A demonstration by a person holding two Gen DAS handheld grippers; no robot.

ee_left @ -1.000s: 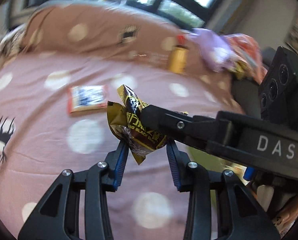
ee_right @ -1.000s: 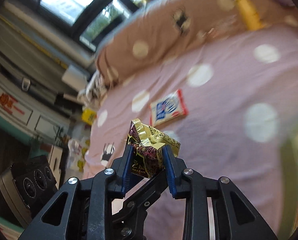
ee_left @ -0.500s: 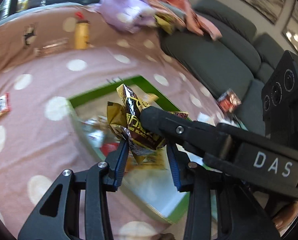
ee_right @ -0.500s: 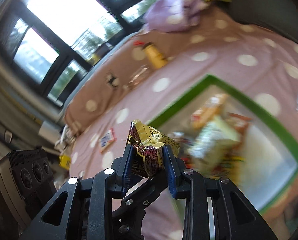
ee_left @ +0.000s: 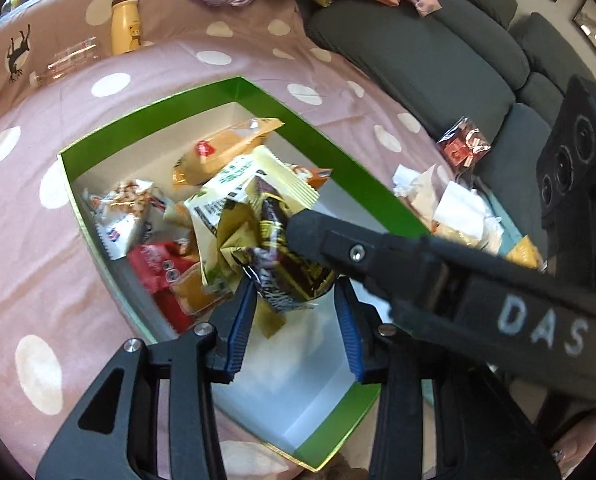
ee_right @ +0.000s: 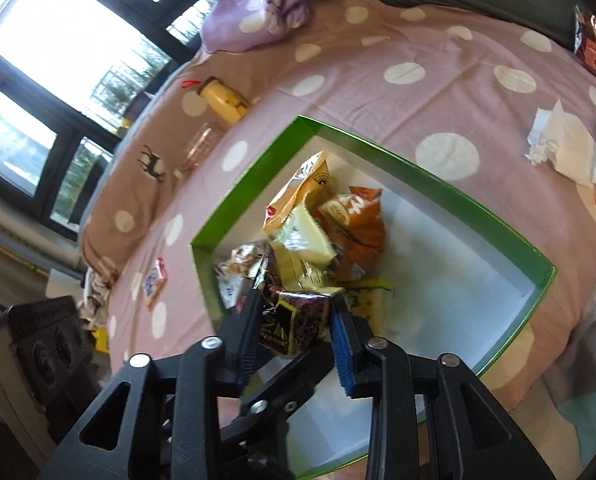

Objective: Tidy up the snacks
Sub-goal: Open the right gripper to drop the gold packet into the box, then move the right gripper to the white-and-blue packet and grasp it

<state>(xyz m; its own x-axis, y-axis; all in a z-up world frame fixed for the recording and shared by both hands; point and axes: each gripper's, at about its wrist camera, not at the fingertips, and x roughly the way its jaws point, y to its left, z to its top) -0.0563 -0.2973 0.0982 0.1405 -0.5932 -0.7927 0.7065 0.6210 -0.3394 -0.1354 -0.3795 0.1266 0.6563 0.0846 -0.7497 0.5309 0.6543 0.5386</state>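
Observation:
A gold and dark snack packet (ee_left: 274,256) hangs above the green-rimmed box (ee_left: 337,160), which holds several snack packs. It also shows in the right wrist view (ee_right: 294,316), pinched between the right gripper's blue pads. My right gripper (ee_right: 294,320) is shut on it. In the left wrist view my left gripper (ee_left: 294,312) flanks the packet's lower end, and its blue pads stand a little apart from the wrapper. The right gripper's finger (ee_left: 337,240) crosses that view. The box (ee_right: 537,272) lies below both grippers.
A yellow bottle (ee_left: 125,24) and a clear glass (ee_left: 70,60) lie on the pink dotted cloth (ee_left: 30,248). A loose blue and white packet (ee_right: 156,280) lies left of the box. Crumpled tissues (ee_right: 565,140) and a red packet (ee_left: 463,148) lie right. A grey sofa (ee_left: 437,52) stands behind.
Both grippers have swung right with the packet, from over the bare cloth to over the green box. The right gripper's hold on the packet is unchanged.

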